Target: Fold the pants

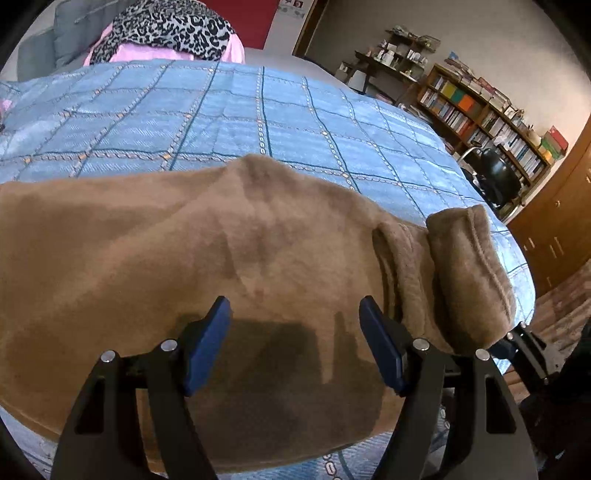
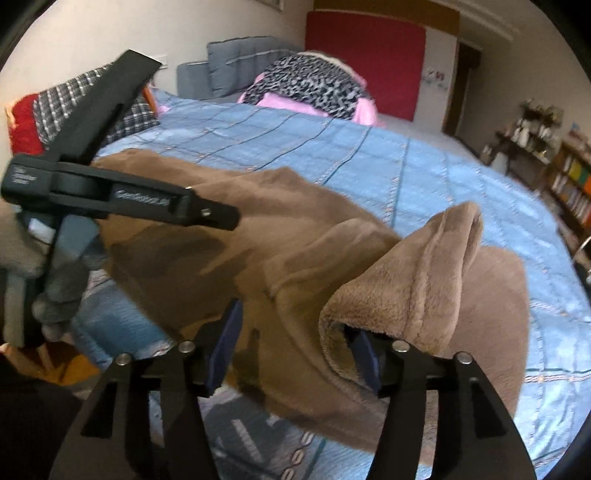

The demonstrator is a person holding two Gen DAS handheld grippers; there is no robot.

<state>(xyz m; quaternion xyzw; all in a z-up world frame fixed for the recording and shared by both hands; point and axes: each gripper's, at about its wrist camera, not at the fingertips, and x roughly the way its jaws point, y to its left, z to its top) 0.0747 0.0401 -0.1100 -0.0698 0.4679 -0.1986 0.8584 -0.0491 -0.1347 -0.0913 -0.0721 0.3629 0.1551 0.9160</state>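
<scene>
Brown fleece pants (image 1: 184,251) lie spread on a blue quilted bedspread (image 1: 229,110). My left gripper (image 1: 295,314) is open just above the near part of the pants, its blue pads apart with nothing between them. In the right wrist view the pants (image 2: 295,229) lie bunched, and a raised fold of fleece (image 2: 417,280) drapes over the right finger of my right gripper (image 2: 295,332). Its jaws stand wide apart. The same fold shows at the right of the left wrist view (image 1: 469,273). The left gripper's black body (image 2: 110,192) shows at the left.
A leopard-print and pink bundle (image 1: 166,33) lies at the head of the bed by grey cushions (image 2: 240,59). Plaid and red pillows (image 2: 55,110) sit at the far left. A bookshelf (image 1: 487,110) and a black chair (image 1: 498,173) stand to the right of the bed.
</scene>
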